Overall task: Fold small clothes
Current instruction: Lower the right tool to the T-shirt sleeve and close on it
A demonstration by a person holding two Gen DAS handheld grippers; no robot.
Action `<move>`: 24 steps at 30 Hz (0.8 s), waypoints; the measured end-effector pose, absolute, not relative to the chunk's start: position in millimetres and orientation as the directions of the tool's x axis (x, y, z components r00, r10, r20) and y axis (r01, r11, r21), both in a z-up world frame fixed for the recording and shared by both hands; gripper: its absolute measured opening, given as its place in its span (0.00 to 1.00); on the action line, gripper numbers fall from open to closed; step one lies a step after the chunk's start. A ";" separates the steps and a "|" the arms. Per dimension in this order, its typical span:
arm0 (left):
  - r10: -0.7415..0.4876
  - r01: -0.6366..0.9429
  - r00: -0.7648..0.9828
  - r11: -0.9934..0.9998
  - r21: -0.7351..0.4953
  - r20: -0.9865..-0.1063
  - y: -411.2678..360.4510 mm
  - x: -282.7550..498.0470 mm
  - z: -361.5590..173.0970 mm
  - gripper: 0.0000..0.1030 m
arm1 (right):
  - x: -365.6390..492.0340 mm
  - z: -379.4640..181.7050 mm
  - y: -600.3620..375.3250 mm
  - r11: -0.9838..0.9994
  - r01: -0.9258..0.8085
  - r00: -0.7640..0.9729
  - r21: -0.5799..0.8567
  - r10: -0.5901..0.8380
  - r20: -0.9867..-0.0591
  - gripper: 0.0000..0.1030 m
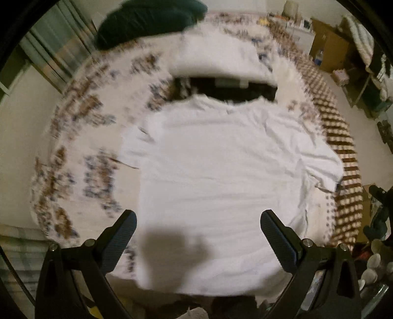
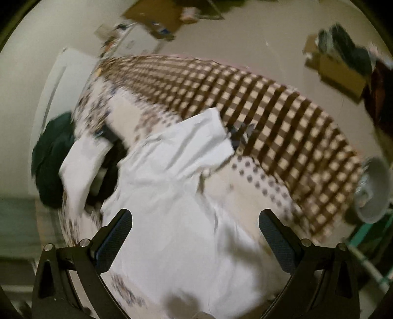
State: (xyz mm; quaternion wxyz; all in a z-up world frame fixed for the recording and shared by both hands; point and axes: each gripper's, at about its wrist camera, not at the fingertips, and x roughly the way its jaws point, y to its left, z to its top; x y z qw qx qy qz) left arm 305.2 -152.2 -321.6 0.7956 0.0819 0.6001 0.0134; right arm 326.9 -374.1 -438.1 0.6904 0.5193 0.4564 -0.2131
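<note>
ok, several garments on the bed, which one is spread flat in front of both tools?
The white tee, spread flat with sleeves out. The dark green garment is bunched at the far edge, and the black one sits under white fabric beyond the collar.

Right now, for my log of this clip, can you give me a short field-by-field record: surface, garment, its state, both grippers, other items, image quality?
surface: bed with patterned cover, checked brown blanket along one side
garment: white T-shirt
state: spread flat, unfolded, sleeve out to the side
left hand-held gripper: open, above the shirt's lower part, holding nothing
right hand-held gripper: open, above the shirt, holding nothing
other items: dark green cloth at the far end, black item beyond the shirt's collar
image quality: motion blur in both views
</note>
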 end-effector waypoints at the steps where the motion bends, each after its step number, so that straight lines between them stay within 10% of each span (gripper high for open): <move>1: 0.120 0.080 0.262 0.986 0.146 -0.957 -156.6 312.2 -338.4 1.00 | 335.1 -458.4 -379.2 0.344 0.772 0.502 0.535 0.186 -0.844 1.00; 10: 0.154 0.042 0.131 0.986 0.161 -0.979 -183.9 370.3 -502.7 1.00 | 373.7 -627.9 -396.8 0.096 0.788 0.579 0.609 0.224 -0.784 1.00; 19: 0.111 0.070 0.101 0.990 0.119 -0.989 -194.2 378.3 -534.3 1.00 | 382.9 -651.4 -394.6 -0.052 0.618 0.785 0.784 0.081 -0.614 0.95; 24: 0.088 0.065 0.087 0.993 0.094 -0.992 -189.6 380.9 -526.5 1.00 | 396.5 -654.2 -399.9 -0.084 0.638 0.770 0.766 0.063 -0.634 0.51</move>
